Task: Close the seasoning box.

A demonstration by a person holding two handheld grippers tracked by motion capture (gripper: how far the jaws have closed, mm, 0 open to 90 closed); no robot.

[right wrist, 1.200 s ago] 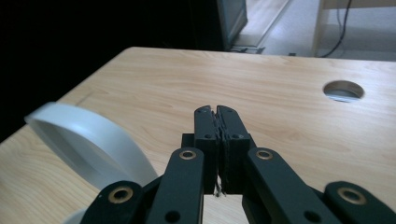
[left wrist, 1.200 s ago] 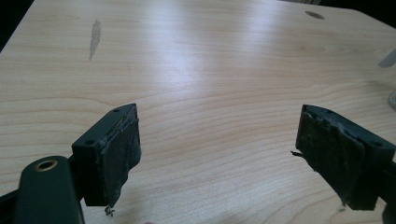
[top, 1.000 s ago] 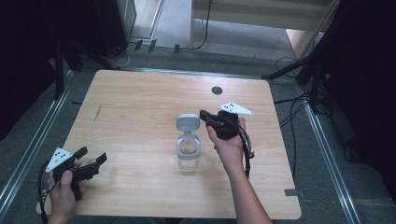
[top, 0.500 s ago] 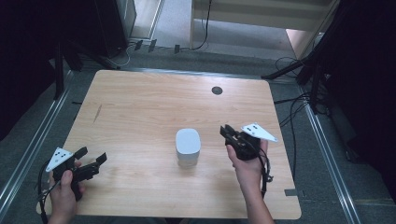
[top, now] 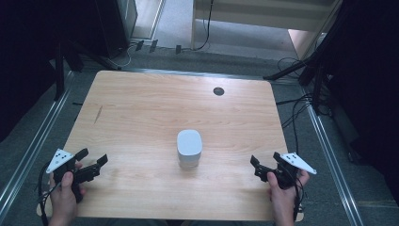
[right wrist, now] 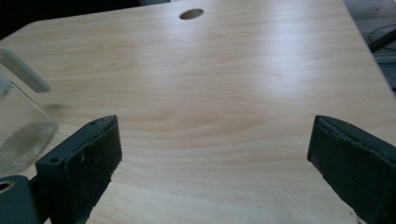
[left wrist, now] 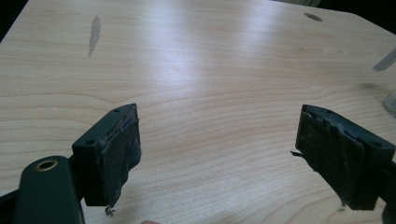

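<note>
A clear glass jar (top: 189, 157) with a white lid (top: 189, 142) on it stands upright in the middle of the wooden table (top: 155, 103). My right gripper (top: 265, 161) is near the front right corner, apart from the jar. Its jaws have just been opening and now stand open with nothing between them (right wrist: 215, 158). The jar (right wrist: 18, 130) shows at the left edge of the right gripper view. My left gripper (top: 92, 157) is held near the front left corner, open and empty (left wrist: 217, 154), with bare table between its pads.
A round cable hole (top: 218, 91) sits at the table's far right. A dark streak (top: 98, 114) marks the wood at the left. Metal rails, cables and stand legs lie on the floor around the table.
A second ago my right gripper held the white lid over the jar. The lid now sits on the jar, and the right gripper has drawn back to the front right and opened. The left hand kept still.
</note>
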